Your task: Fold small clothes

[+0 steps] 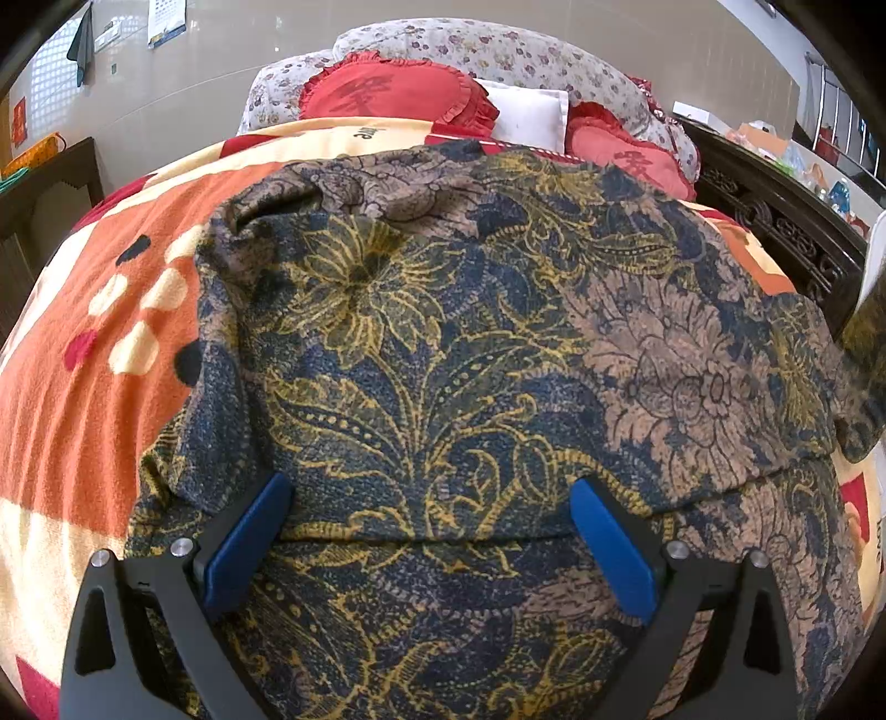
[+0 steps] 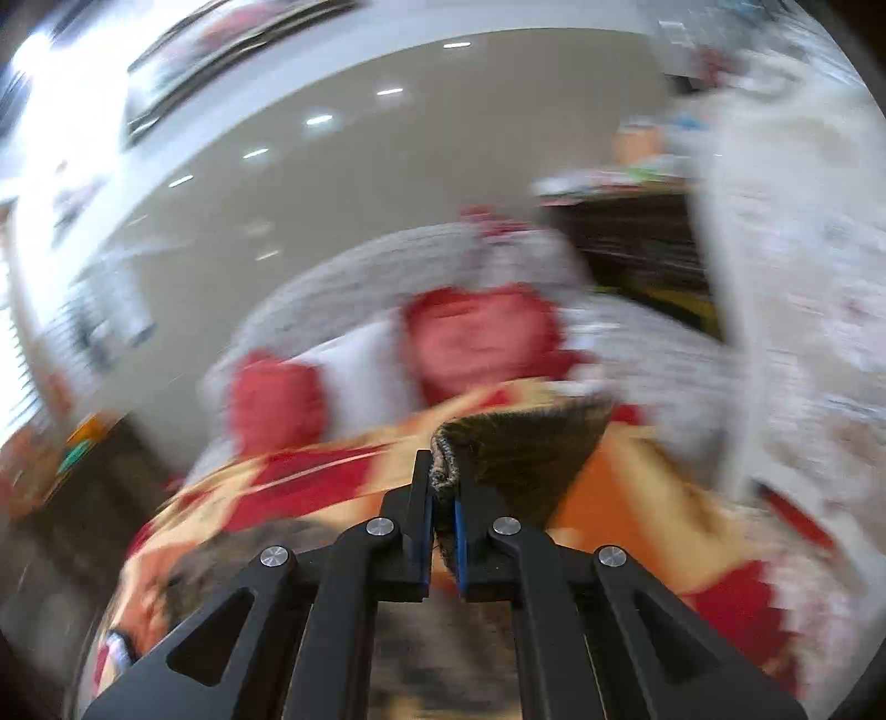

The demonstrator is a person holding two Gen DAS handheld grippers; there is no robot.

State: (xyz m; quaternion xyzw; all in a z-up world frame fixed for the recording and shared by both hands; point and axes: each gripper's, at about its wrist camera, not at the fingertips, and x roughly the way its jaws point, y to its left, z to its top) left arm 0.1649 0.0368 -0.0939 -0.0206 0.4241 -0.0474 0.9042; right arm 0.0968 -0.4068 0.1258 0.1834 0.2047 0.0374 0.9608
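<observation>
Bedding in orange, cream and red covers the bed (image 1: 83, 399) that carries everything. On it lies the garment (image 1: 443, 343), a dark blue and brown cloth with a yellow flower print, spread broadly over the blanket with a fold line running across its near part. Above that fold hang the left tongs (image 1: 432, 526), their blue pads (image 1: 249, 543) standing wide apart over the cloth with nothing between them. At the far right edge of the left view a corner of the same cloth lifts off the bed. That corner sits in the right tongs (image 2: 443, 498), whose jaws are pinched together on a hemmed edge of the garment, raised clear of the blanket; the right view is heavily blurred. Beyond the cloth, at the head of the bed, rest red heart-shaped cushions (image 1: 387, 91), a white pillow (image 1: 526, 116) and a flower-print quilt (image 1: 498, 50). Dark carved wood furniture (image 1: 775, 221) stands just beside the bed.
</observation>
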